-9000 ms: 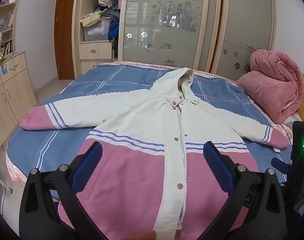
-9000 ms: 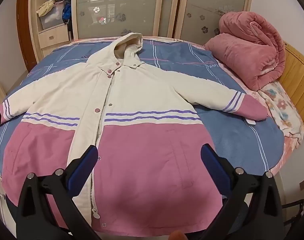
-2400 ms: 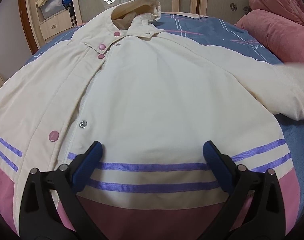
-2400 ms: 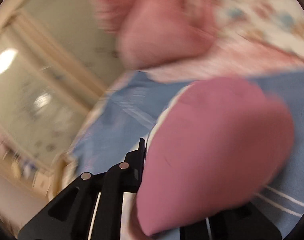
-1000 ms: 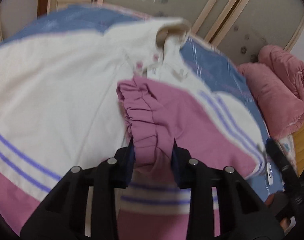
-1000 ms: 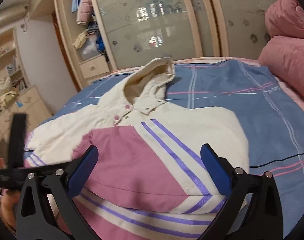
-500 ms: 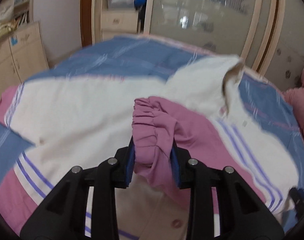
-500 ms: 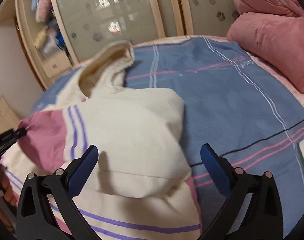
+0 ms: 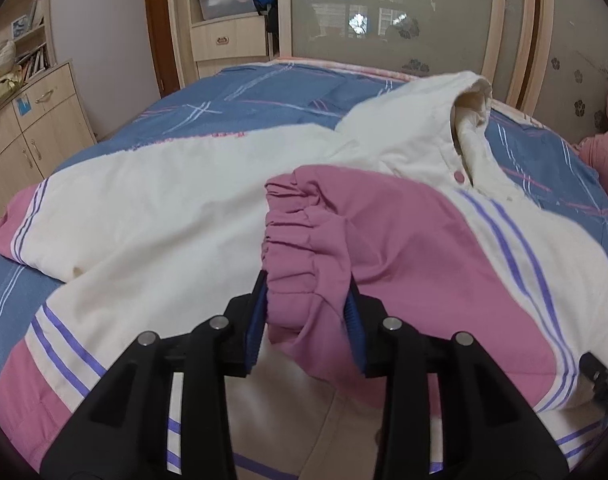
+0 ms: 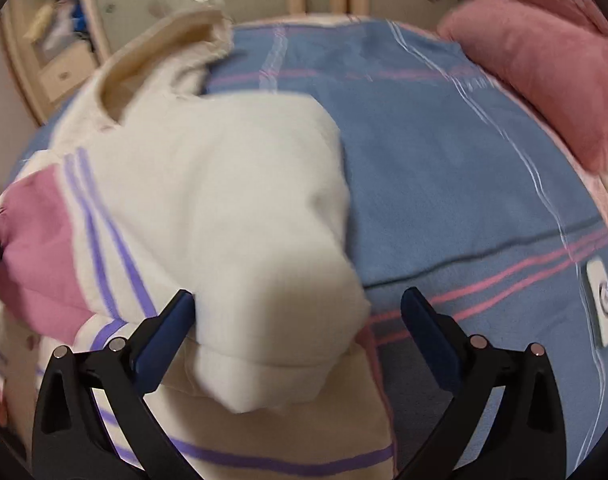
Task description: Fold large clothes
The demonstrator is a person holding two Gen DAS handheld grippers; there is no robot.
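Observation:
A cream and pink hooded coat with purple stripes lies on the blue bed. My left gripper is shut on the pink cuff of the coat's right sleeve and holds it over the coat's chest. The hood points to the far side. In the right wrist view my right gripper is open, its jaws either side of the folded cream sleeve shoulder. The pink cuff shows at the left edge there.
A rolled pink quilt lies at the bed's right. A wardrobe with glass doors stands behind. Wooden cabinets stand at the left. A small white device lies on the sheet near my right gripper.
My left gripper has carried the pink cuff further left across the coat's chest. My right gripper has moved down and closer to the sleeve fold; it stays open.

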